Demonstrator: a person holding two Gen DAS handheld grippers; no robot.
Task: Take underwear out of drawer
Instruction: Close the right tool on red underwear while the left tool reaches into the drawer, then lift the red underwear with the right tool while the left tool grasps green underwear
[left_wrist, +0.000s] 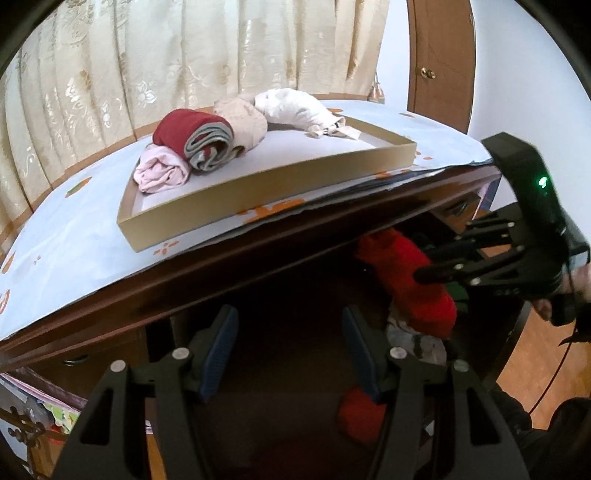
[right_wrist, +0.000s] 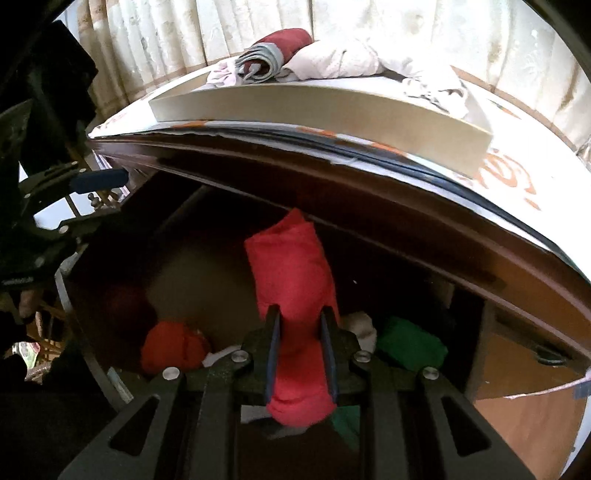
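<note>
Our left gripper (left_wrist: 290, 354) at 6 o'clock, fingers spread, nothing between. At 3 o'clock our right gripper (left_wrist: 430, 267) pinches red rolled underwear (left_wrist: 406, 273) inside dark drawer (left_wrist: 288, 295). Second red bundle (left_wrist: 356, 415) at 5 o'clock. Toward 12, shallow tan tray (left_wrist: 258, 192) on dresser top carries maroon-grey roll (left_wrist: 195, 138), pink roll (left_wrist: 160, 173).

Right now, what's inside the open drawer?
Red roll clamped by right gripper, a second red bundle, green piece, white fabric. Whatever's beneath them is covered.
</note>
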